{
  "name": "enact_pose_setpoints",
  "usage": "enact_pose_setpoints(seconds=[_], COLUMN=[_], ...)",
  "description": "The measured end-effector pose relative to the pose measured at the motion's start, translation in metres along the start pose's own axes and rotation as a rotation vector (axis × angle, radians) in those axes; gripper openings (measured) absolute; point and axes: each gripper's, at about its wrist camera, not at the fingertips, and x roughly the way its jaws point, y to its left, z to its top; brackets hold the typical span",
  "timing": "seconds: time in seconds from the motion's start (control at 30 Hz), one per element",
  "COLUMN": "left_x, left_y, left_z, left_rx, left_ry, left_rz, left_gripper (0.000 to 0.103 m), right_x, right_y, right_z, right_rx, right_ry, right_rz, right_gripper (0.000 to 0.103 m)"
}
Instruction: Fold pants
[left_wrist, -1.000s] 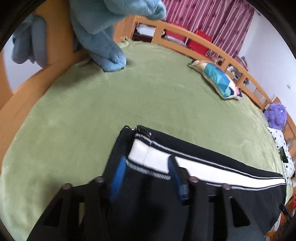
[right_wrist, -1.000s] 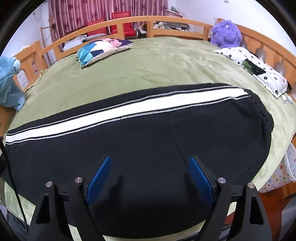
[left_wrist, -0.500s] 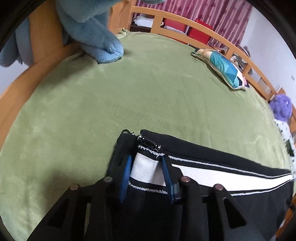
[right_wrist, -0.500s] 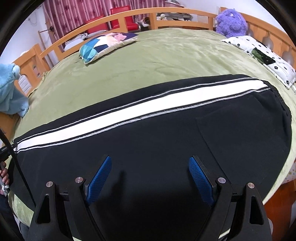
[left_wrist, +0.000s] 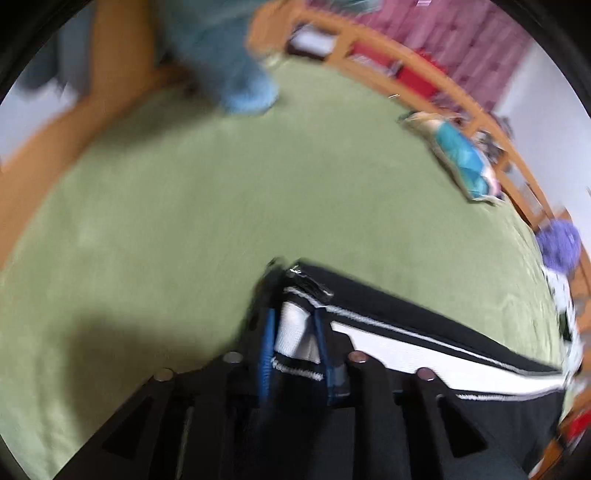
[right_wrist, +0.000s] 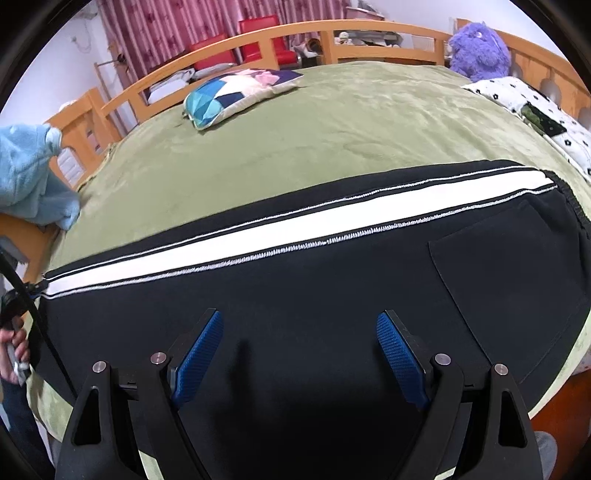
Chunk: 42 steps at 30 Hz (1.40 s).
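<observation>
Through the left wrist camera, which is smeared by motion blur, we see our left gripper (left_wrist: 295, 341) pinched on the leg cuff of the black track pants with a broad white side stripe (left_wrist: 424, 350). The two blue pads sit close together with the white stripe end bunched between them. From there the pants run off to the right across the green plush bed cover (left_wrist: 221, 206). Farther off we make out a light blue fleece blanket (left_wrist: 240, 81) draped at the orange wooden bed rail (left_wrist: 424, 77), a teal patchwork cushion (left_wrist: 458, 158) near the rail, and a purple plush toy (left_wrist: 557, 247) at the right edge.

Through the right wrist camera, our right gripper (right_wrist: 299, 354) stands with its blue pads spread wide apart and nothing between them. It hangs over the black fabric at the near middle of the pants (right_wrist: 332, 295), though we cannot tell whether the pads touch the cloth. The pants lie flat across the bed cover (right_wrist: 332, 140), stripe on the far side, waistband and a back pocket to the right, cuff to the left. Beyond lie the cushion (right_wrist: 236, 96), the plush toy (right_wrist: 480, 48), the blanket (right_wrist: 29, 177) and a white spotted pillow (right_wrist: 532, 107).
</observation>
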Motion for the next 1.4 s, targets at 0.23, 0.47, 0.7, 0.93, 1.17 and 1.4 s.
enact_pose_setpoints(seconds=[0.23, 0.47, 0.7, 0.93, 1.17, 1.4], left_x=[-0.066, -0.100, -0.072, -0.067, -0.128, -0.193], left_y=[0.005, 0.049, 0.053, 0.048, -0.042, -0.181], left_z=[-0.037, -0.092, -0.128, -0.117, -0.098, -0.102], left_rx=[0.078, -0.054, -0.161, -0.206, 0.074, 0.286], left_ry=[-0.130, -0.080, -0.096, -0.090, -0.230, -0.294], left_rz=[0.102, 0.003, 0.005, 0.018, 0.198, 0.120], left_gripper=[0.049, 0.049, 0.057, 0.038, 0.022, 0.022], right_x=[-0.010, -0.015, -0.024, -0.042, -0.058, -0.062], right_y=[0.005, 0.014, 0.013, 0.006, -0.013, -0.067], right_z=[-0.008, -0.017, -0.027, -0.039, -0.042, -0.034], right_rx=[-0.027, -0.045, -0.042, -0.074, -0.122, 0.000], right_ry=[-0.010, -0.012, 0.008, -0.045, -0.109, -0.071], right_rz=[0.021, 0.012, 0.054, 0.039, -0.066, -0.065], right_gripper=[0.085, 0.085, 0.085, 0.085, 0.085, 0.085])
